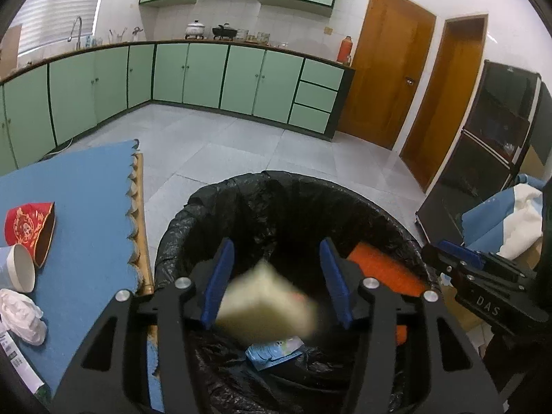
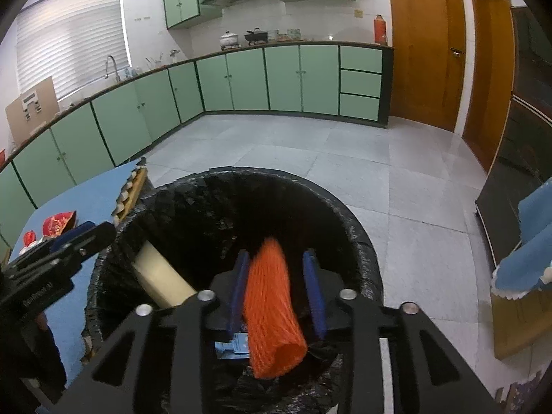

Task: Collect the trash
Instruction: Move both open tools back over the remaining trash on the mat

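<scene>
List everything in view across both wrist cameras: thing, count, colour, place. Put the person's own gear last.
trash bin: one, lined with a black bag, on the floor beside the blue table
pale yellow block: one, blurred, between the left jaws over the bin
orange net sleeve: one, between the right jaws over the bin
blue wrapper: one, lying inside the bin
blue table: one, left of the bin
red paper cup: one, on its side on the table
white bowl: one, beside the cup
crumpled white tissue: one, at the table's near edge
left gripper: black, blue pads, open
right gripper: black, blue pads, open
</scene>
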Demonstrator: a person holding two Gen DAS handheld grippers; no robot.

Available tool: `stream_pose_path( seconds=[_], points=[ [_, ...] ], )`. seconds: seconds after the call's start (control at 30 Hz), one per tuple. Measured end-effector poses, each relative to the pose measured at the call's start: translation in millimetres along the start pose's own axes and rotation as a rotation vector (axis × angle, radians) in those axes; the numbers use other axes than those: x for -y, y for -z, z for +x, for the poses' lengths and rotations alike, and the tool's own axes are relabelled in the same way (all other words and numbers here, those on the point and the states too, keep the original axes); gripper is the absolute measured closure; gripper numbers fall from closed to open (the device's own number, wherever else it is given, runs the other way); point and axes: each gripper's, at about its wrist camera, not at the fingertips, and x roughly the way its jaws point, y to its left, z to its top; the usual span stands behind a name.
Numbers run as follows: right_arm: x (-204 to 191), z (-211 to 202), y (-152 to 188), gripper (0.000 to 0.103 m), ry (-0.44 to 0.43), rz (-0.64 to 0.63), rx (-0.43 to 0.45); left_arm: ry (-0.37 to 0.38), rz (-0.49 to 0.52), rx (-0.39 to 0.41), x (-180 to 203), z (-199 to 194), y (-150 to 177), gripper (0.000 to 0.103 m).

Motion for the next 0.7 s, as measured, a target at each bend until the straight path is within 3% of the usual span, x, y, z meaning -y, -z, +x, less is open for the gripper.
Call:
stream_pose_path(
  seconds=[0.07, 0.2, 0.4, 0.7],
  points=[
    [1.5, -1.8, 0.4, 0.055, 0.01, 0.007, 0.003, -0.008, 0.001, 0.001, -0.9, -0.5, 0.5, 0.049],
    [-1.3, -8.1, -1.0, 0.022, 0.031, 0.009, 0.021, -0.043, -0.002, 0.026, -8.9, -11.3, -1.5, 0.036],
    [-20.2, -23.8, -4.4, 0.009, -0.003, -0.001, 0.057, -0.096, 0.007, 0.073, -24.1, -38.8, -6.1, 0.023],
    [-65.7, -38.2, -9.5, 0.006, -0.087, -0.02, 0.103, -0.232, -0.03, 0.116, -76.4, -100.2, -1.0, 0.019]
  ],
)
